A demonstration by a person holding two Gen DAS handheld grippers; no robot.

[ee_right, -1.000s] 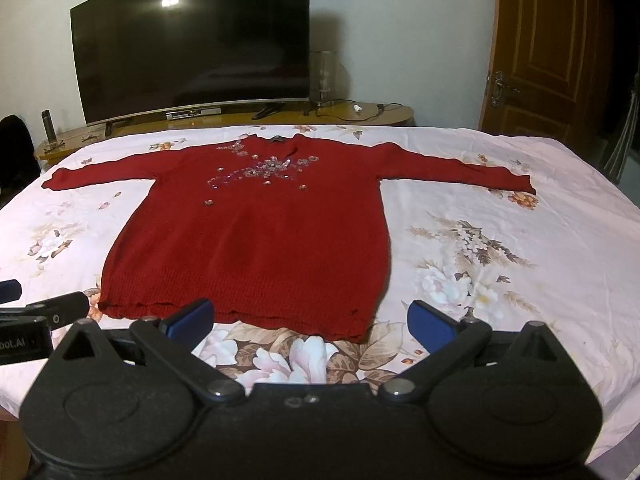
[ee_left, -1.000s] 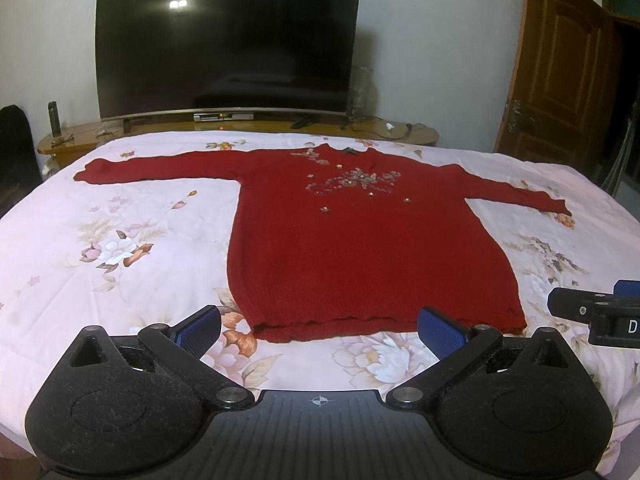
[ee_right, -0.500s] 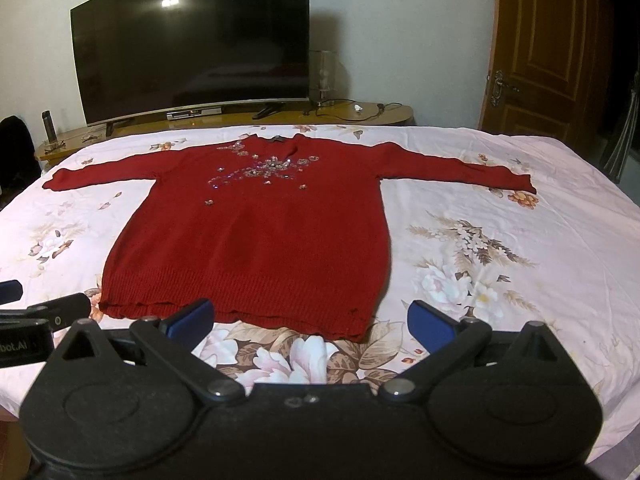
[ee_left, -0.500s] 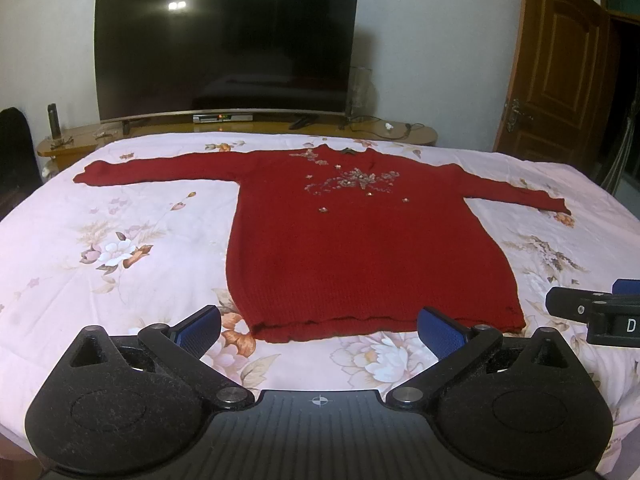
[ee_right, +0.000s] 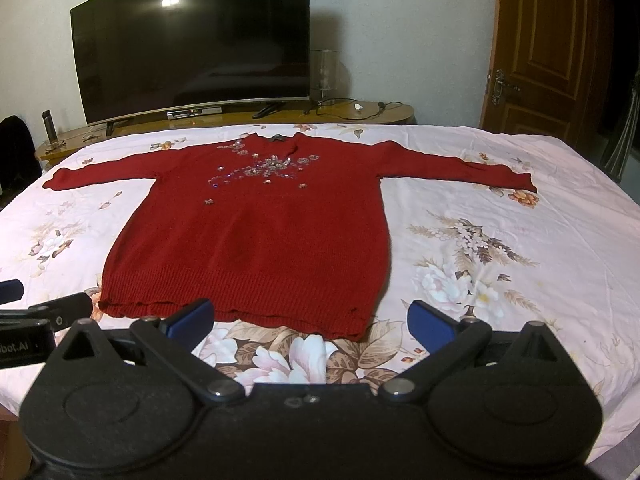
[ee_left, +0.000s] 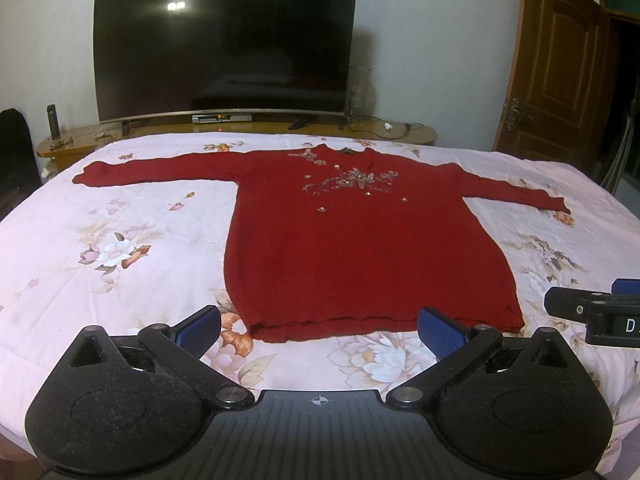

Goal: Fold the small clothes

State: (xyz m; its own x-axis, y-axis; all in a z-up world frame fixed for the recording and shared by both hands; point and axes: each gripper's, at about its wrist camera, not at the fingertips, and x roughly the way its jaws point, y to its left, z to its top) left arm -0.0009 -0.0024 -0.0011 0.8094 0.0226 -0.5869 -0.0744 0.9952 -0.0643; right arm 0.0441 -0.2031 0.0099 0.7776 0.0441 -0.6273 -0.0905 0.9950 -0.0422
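Hovering at the near edge of the bed [ee_left: 80,216], the left gripper [ee_left: 319,330] has its blue-padded fingers [ee_left: 200,328] spread wide apart, holding nothing. The right gripper [ee_right: 310,326] sits beside it, likewise spread wide and empty; each one shows at the side of the other's view, the right at 3 o'clock from the left camera. Just beyond both, the red sweater [ee_left: 360,248] lies flat and face up on the floral bedsheet [ee_right: 520,280], hem nearest the grippers but not touching them. Its sleeves stretch out toward 9 and 3 o'clock, and a sequin pattern [ee_right: 268,168] spreads across the chest below the collar at 12 o'clock. Past the bed, a wooden desk [ee_left: 416,134] carries a large dark television [ee_left: 224,40]. A brown door [ee_right: 544,48] stands at 2 o'clock.
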